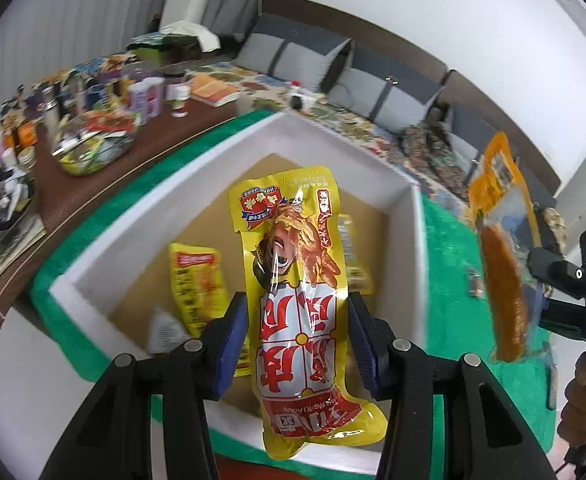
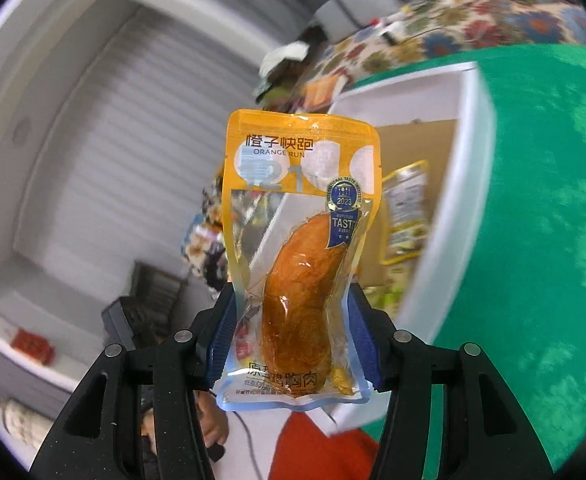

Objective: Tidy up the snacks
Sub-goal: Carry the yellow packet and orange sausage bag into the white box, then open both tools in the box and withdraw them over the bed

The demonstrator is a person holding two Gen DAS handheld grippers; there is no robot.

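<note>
In the left wrist view, the left gripper (image 1: 298, 336) has its jaws clamped on a yellow packet (image 1: 302, 300), held over the white box (image 1: 229, 148) that sits on green cloth (image 1: 449, 248); another yellow pack (image 1: 197, 284) lies inside the box. To the right, the right gripper (image 2: 293, 332) has its jaws clamped on an orange pouch (image 2: 299, 248), held up beside the box (image 2: 453, 200).
</note>
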